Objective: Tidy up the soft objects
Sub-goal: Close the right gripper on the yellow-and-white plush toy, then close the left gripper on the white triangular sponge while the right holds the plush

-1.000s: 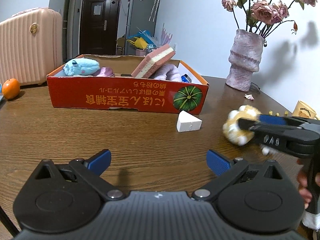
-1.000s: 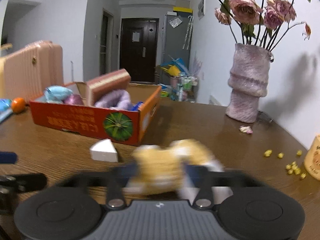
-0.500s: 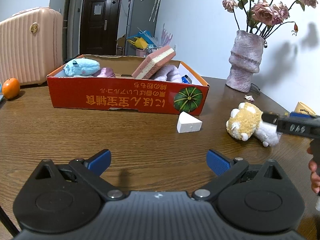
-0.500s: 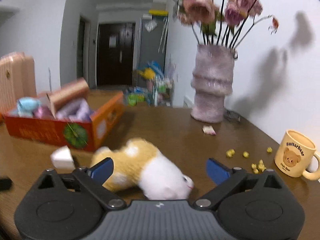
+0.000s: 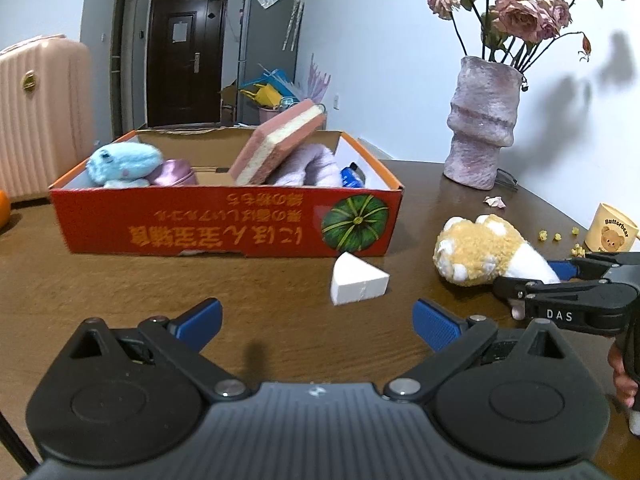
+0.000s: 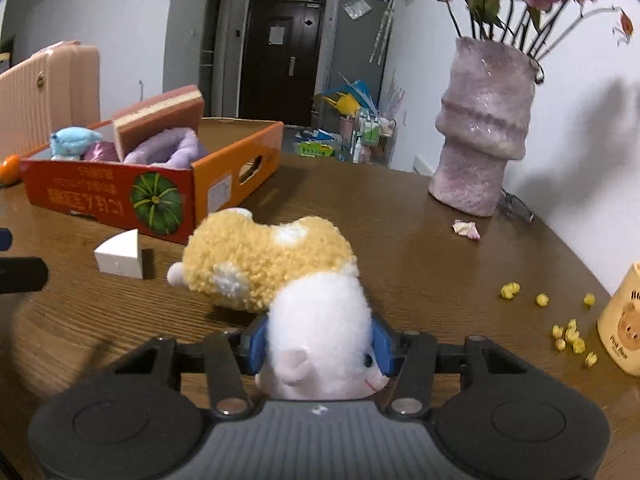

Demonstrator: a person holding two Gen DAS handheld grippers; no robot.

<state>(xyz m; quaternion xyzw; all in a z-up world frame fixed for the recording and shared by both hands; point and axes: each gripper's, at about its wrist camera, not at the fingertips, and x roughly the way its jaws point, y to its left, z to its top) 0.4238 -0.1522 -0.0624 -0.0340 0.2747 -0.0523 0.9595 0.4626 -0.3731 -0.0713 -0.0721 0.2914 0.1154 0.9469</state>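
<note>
The plush hamster (image 6: 276,276) lies on the counter (image 6: 400,240), its white head end between the blue pads of the right tongs (image 6: 320,346), which have just been closing and now press on it. Step in hand: securing the grasp. Next, in judgement: lift and carry forward-left into the orange cardboard box (image 6: 224,176). The left tongs (image 5: 316,320) stand wide and empty, angled downward, the white foam wedge (image 5: 356,282) just ahead.

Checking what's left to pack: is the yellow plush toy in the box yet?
Out: the plush toy lies on the table beside the box.
</note>
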